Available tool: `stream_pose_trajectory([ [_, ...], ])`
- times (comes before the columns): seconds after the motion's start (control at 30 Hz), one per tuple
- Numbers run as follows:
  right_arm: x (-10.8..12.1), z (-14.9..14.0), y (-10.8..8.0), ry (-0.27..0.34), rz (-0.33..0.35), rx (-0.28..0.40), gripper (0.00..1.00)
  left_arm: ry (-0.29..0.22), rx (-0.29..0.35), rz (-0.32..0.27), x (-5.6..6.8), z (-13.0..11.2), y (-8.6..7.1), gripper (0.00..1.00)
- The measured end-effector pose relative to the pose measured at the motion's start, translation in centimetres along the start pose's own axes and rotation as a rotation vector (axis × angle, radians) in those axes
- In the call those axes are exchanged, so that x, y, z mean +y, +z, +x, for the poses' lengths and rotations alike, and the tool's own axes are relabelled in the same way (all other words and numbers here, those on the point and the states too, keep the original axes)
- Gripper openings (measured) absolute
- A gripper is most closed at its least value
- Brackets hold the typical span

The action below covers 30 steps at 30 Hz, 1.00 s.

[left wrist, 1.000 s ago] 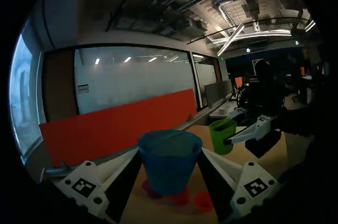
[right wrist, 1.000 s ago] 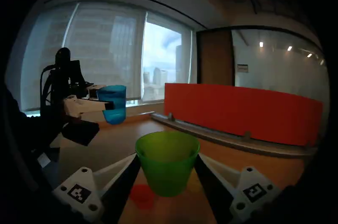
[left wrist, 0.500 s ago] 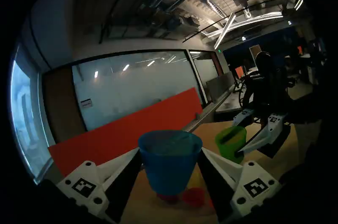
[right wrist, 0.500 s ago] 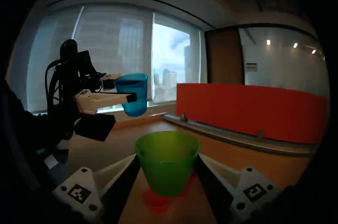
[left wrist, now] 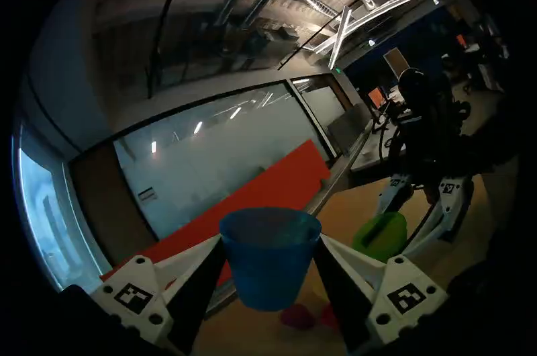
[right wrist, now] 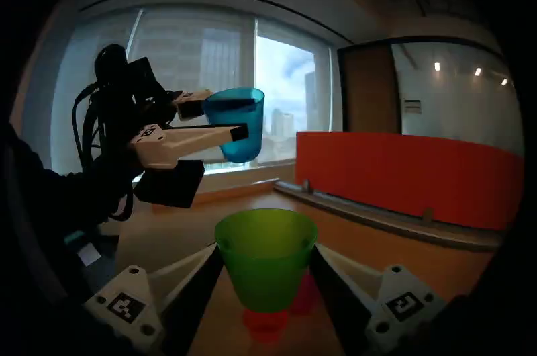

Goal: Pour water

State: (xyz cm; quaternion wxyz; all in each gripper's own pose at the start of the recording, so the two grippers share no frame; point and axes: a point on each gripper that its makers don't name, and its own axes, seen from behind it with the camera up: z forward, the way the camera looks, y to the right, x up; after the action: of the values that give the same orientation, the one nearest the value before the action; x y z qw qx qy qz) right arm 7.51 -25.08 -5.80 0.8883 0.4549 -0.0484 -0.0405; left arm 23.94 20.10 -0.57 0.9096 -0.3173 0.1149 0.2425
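The left hand-held gripper (left wrist: 268, 248) is pinching the probably light, bendable blue cup (left wrist: 268, 272) mid-wall. At three o'clock, the right hand-held gripper (right wrist: 266, 252) is pinching the green cup (right wrist: 266, 272).

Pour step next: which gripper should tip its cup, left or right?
Left gripper, probably: its blue cup hangs higher than the green cup, which the right gripper holds upright and lower.

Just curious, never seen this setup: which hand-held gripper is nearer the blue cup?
Left. The left hand-held gripper holds the blue cup between its fingers. The right hand-held gripper, gripping the green cup, is apart from it and lower.
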Motion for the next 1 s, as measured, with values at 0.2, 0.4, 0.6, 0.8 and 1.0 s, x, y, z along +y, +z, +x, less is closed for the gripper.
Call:
stream_pose_trajectory([
  [0.2,-0.5,0.0,0.4,-0.003,0.013,-0.004,0.88,0.072,0.004,0.007,-0.2,0.8,0.3,0.84],
  [0.4,-1.0,0.0,0.8,-0.004,0.029,-0.003,0.88,0.141,0.007,0.012,-0.2,1.6,0.5,0.85],
  [0.6,-1.6,0.1,1.2,-0.01,0.043,-0.006,0.88,0.203,0.014,0.015,0.0,2.3,0.6,0.85],
  [0.8,-2.1,0.2,1.5,-0.013,0.057,-0.004,0.88,0.256,0.016,0.012,0.4,2.6,0.6,0.84],
  [1.0,-2.4,0.3,1.8,-0.017,0.064,-0.006,0.88,0.32,0.018,0.015,0.5,3.0,0.8,0.85],
])
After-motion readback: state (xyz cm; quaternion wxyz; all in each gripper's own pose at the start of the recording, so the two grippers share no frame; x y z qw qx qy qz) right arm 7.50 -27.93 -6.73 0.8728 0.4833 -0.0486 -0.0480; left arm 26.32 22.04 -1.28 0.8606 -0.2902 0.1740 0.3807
